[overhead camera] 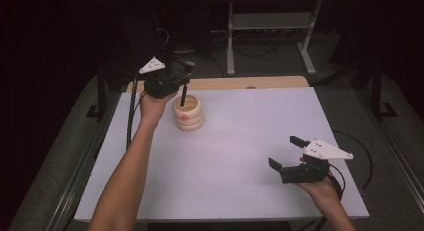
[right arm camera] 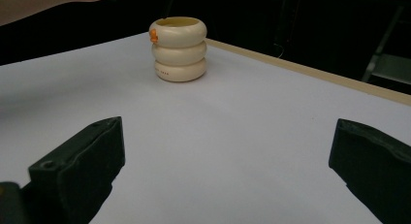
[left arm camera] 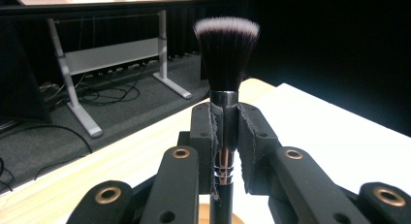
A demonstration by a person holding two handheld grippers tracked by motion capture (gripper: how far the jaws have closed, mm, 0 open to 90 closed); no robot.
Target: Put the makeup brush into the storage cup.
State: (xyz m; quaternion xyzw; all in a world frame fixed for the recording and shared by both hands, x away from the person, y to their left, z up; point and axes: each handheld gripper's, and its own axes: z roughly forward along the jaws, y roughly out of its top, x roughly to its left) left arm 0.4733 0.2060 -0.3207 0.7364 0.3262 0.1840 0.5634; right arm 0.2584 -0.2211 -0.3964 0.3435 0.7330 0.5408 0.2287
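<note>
White table (overhead camera: 240,156); brush (left arm camera: 226,54) bristles in left gripper view.

A flat white surface (overhead camera: 240,141) lies beneath both tongs, its bare light-wood edge strip (overhead camera: 270,82) running along the far side. Beyond the tongs, on the dark floor, stands a grey metal desk frame (overhead camera: 270,26) with tangled black cables (overhead camera: 255,51) near its feet.
</note>
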